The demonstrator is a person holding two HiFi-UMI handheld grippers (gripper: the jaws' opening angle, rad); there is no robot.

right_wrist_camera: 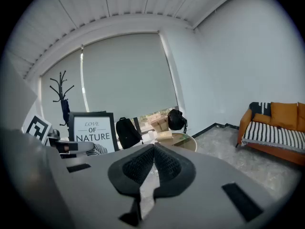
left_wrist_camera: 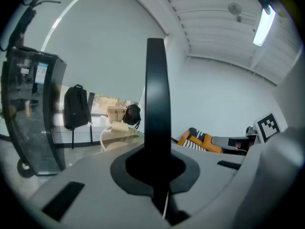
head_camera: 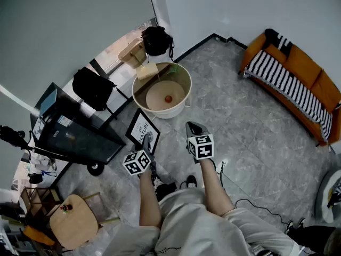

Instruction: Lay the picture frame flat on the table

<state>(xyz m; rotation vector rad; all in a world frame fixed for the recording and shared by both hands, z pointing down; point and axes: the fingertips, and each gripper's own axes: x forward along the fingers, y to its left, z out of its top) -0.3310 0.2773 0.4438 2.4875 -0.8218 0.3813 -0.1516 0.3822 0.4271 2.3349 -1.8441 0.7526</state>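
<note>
Left hand-held gripper [head_camera: 148, 140] pinches the black-framed white print [head_camera: 139, 129] at centre, apparently not yet laid on the round white desk [head_camera: 187, 87], while the right hand-held gripper [head_camera: 192, 127] is pressed together, empty.

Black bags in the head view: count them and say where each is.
2. A black backpack stands left of the round table, by the dark cabinet; a black bag sits beyond the table near the wall. Others may be hidden.
</note>
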